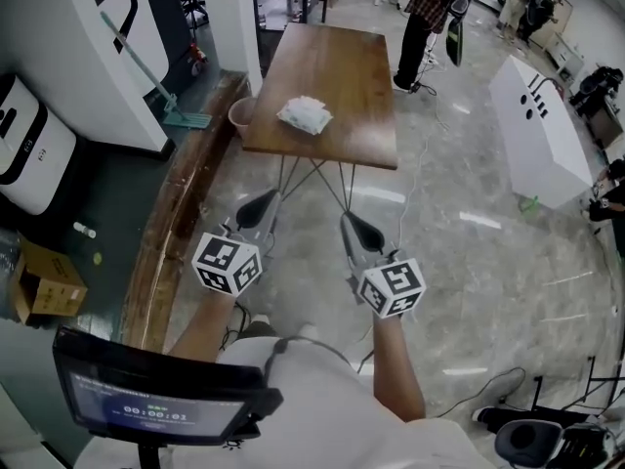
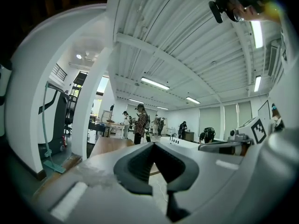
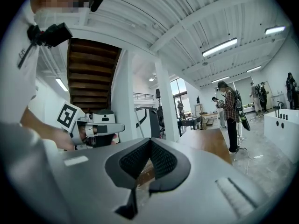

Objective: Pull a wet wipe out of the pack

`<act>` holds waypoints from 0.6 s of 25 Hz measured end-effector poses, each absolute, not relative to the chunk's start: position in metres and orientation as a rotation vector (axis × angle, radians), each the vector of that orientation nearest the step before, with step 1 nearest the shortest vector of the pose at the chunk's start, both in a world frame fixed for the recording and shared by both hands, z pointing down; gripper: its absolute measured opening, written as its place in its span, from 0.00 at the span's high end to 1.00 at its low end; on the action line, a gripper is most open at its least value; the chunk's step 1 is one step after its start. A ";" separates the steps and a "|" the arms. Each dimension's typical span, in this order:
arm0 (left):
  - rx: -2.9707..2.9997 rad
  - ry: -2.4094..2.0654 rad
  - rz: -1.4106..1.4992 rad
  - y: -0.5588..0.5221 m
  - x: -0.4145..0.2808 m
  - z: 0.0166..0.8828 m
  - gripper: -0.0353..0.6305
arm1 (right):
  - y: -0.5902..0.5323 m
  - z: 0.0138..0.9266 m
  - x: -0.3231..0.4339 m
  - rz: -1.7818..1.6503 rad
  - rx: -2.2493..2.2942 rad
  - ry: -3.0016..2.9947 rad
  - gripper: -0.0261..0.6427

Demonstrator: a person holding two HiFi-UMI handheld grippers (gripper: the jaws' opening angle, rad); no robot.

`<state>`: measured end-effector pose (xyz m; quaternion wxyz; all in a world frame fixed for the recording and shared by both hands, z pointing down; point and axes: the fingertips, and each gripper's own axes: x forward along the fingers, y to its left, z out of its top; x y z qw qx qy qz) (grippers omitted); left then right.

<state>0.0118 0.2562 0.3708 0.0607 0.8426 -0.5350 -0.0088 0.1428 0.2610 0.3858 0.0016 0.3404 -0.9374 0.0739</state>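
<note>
Well short of the desk (image 1: pixel 342 71), both grippers hang above the floor. The left gripper (image 1: pixel 260 206) and the right gripper (image 1: pixel 354 227) each have their jaws pressed together with nothing between them. The wet wipe pack (image 1: pixel 305 114) lies near the desk's near left corner, untouched.

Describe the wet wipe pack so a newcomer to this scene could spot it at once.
Find the long brown wooden table on thin metal legs, upper middle of the head view. Near its closer end, left of centre, lies the wet wipe pack, a crumpled white packet. It is the only thing on the tabletop; the pinkish bin stands beside the table, not on it.
</note>
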 end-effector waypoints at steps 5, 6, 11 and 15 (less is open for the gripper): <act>2.498 -1.684 0.034 0.264 0.014 0.385 0.94 | 0.260 0.396 0.156 0.249 1.054 -2.927 0.95; 2.490 -1.687 0.024 0.266 0.014 0.386 0.94 | 0.260 0.398 0.158 0.249 1.052 -2.921 0.95; 2.493 -1.698 -0.021 0.263 0.015 0.382 0.94 | 0.257 0.397 0.161 0.230 1.042 -2.911 0.95; 2.516 -1.692 -0.032 0.251 0.018 0.379 0.94 | 0.251 0.398 0.155 0.217 1.009 -2.906 0.95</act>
